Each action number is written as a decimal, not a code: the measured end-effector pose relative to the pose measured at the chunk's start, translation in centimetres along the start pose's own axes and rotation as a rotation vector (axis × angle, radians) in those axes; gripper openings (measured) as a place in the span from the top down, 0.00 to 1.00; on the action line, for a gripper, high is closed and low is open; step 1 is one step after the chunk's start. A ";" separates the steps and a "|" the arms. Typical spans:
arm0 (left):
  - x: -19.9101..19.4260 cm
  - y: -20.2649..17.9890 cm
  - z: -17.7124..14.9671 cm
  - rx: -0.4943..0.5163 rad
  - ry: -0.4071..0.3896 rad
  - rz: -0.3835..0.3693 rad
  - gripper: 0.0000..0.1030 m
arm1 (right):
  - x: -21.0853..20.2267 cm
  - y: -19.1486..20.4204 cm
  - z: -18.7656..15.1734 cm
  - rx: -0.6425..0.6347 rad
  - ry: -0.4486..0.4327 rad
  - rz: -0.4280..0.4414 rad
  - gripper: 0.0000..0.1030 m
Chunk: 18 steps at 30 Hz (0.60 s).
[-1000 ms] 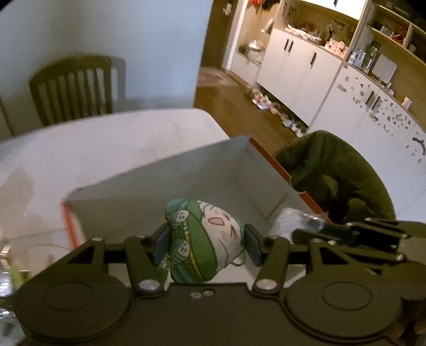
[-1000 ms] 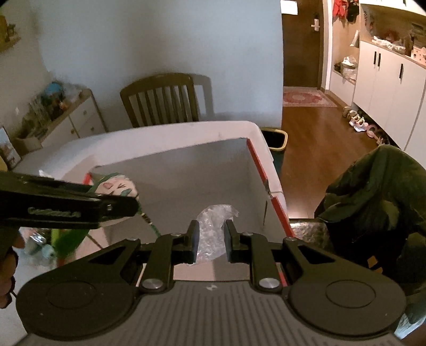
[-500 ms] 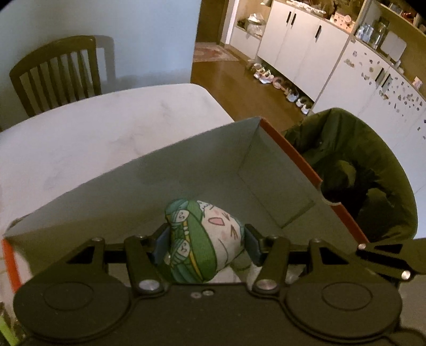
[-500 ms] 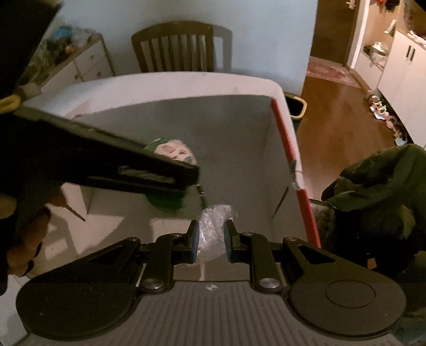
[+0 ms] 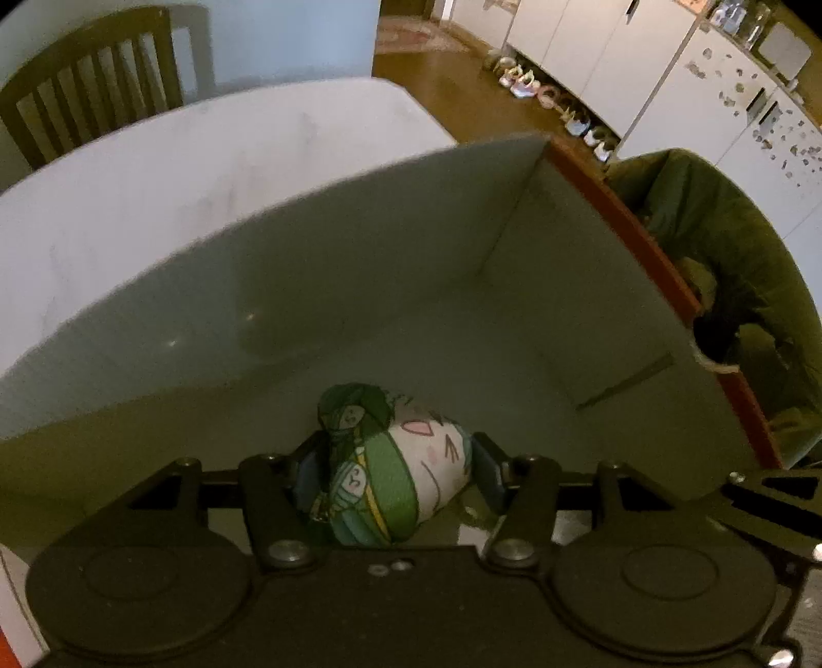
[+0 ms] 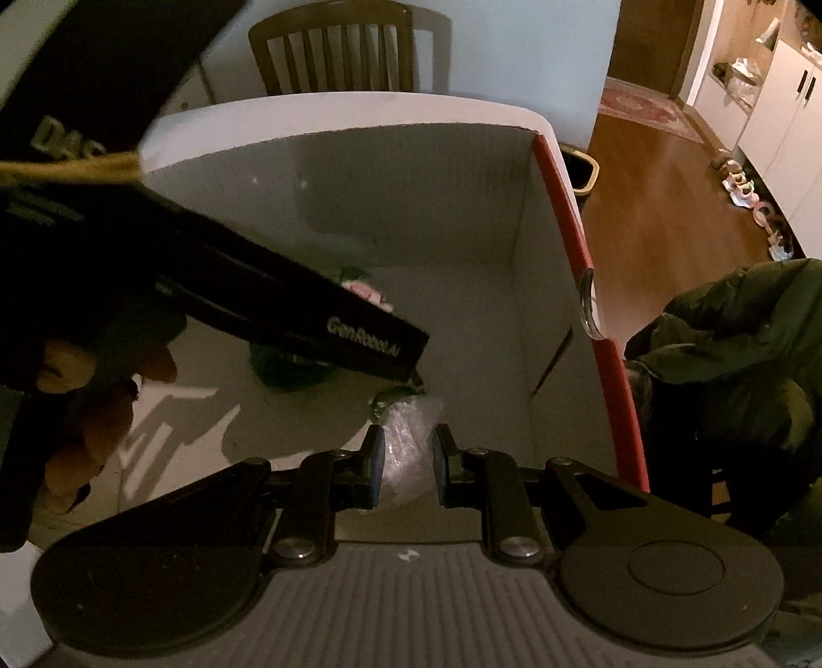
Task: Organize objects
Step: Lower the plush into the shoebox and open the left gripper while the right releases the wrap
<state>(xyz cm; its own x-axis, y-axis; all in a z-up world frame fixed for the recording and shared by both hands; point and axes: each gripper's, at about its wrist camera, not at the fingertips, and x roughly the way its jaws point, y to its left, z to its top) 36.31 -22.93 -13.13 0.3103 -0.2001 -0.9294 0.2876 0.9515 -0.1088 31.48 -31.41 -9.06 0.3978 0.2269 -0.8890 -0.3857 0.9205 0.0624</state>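
We are holding a stuffed toy [image 5: 395, 472] in our left hand-held gripper [image 5: 393, 470], its two pads pressing on the toy's sides, down inside a big cardboard box [image 5: 359, 267] with a red outer edge. The toy is green and white with a drawn face, and it is sitting at about 6 o'clock in the left wrist view, low over the box floor. Our right hand-held gripper [image 6: 407, 457] is clenching a crumpled clear plastic bag [image 6: 408, 437], also inside the box, at about 6 o'clock in its own view. The left tool is crossing that view from 9 o'clock, with our fingers [image 6: 87, 437] on its grip. The box is standing on a white surface [image 5: 154, 169], a wooden chair [image 6: 334, 46] beyond at 12 o'clock.
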 end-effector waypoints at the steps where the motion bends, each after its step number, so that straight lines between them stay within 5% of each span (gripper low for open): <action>1: 0.1 0.2 -0.1 -0.005 0.003 -0.004 0.40 | 0.0 0.0 0.0 0.002 0.001 0.000 0.81; 5: 0.6 0.4 -0.5 -0.005 0.028 0.000 0.36 | 0.1 -0.4 0.0 0.006 -0.003 0.003 0.81; 10: 0.4 0.8 -1.0 0.000 0.025 0.022 0.19 | 0.1 -0.3 -0.2 -0.005 -0.014 0.011 0.81; 18: -1.8 1.0 -1.8 0.011 -0.026 0.033 0.12 | -0.9 -0.3 -0.6 0.003 -0.049 0.037 0.76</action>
<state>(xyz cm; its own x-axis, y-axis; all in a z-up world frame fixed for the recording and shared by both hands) 34.45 -21.17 -12.22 0.3435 -0.1752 -0.9227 0.2870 0.9550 -0.0745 30.79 -32.07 -8.58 0.4235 0.2760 -0.8628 -0.3984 0.9122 0.0963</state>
